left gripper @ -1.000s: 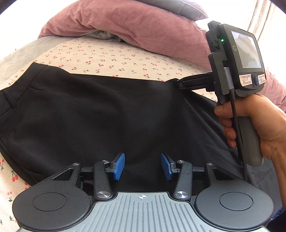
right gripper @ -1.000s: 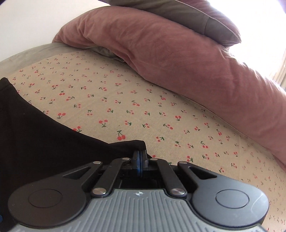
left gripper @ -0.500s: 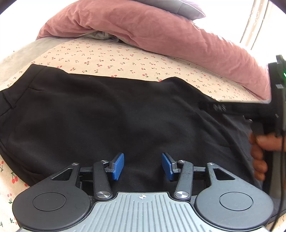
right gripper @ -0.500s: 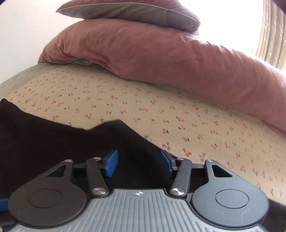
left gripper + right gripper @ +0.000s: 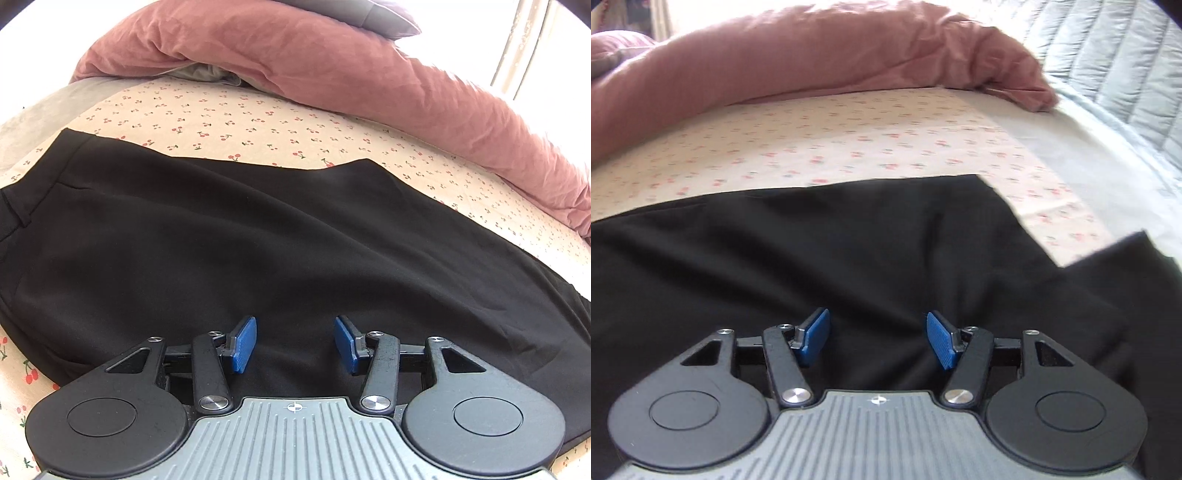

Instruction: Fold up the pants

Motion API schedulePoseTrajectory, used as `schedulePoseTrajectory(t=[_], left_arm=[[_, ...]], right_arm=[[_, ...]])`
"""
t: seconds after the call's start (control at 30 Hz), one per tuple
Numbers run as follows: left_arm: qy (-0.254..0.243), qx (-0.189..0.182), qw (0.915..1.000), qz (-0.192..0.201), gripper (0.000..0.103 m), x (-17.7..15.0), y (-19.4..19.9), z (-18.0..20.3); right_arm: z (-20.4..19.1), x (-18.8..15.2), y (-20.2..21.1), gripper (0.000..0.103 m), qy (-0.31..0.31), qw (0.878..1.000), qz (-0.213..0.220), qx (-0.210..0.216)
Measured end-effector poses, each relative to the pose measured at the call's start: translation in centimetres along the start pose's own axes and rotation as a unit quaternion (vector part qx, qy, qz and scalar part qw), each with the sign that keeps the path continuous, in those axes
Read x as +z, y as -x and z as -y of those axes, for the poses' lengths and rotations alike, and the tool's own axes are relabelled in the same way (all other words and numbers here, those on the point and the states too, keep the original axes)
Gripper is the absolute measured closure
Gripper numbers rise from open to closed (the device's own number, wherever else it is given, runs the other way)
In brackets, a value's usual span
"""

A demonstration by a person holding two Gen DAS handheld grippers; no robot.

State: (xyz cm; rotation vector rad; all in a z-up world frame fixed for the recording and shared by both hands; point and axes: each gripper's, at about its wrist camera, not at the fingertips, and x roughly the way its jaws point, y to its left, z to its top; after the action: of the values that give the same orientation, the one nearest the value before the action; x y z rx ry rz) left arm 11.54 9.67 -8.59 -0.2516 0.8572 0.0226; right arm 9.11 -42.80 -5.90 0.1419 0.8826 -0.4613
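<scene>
Black pants (image 5: 229, 251) lie spread flat on the cherry-print sheet (image 5: 258, 125), right under and ahead of both tools. L gripper (image 5: 294, 345) hangs over the fabric w/ blue pads partly apart, nothing pinched btw them. R gripper (image 5: 878, 339) is above the leg end near the hems (image 5: 993, 206), jaws opening and wider, only cloth below, nothing held; pink duvet (image 5: 812, 62) beyond.

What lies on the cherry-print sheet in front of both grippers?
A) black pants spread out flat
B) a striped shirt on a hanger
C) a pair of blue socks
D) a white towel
A: black pants lie spread across the cherry-print sheet, below the pink duvet; neither gripper holds any cloth.
</scene>
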Motion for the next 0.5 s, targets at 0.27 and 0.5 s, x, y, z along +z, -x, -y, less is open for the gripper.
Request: schedulePoseTrajectory(t=[0.27,0.5], left_arm=[[-0.025,0.010,0.9996,0.005,0.045,-0.1,0.2,1.1],[-0.033,0.020,0.9992,0.008,0.043,0.0,-0.1,1.4]], right_arm=[[1.6,-1.4,3.5,0.041,-0.060,0.994,0.040,0.086],[-0.3,-1.8,1.3,0.042,0.015,0.998,0.010,0.053]])
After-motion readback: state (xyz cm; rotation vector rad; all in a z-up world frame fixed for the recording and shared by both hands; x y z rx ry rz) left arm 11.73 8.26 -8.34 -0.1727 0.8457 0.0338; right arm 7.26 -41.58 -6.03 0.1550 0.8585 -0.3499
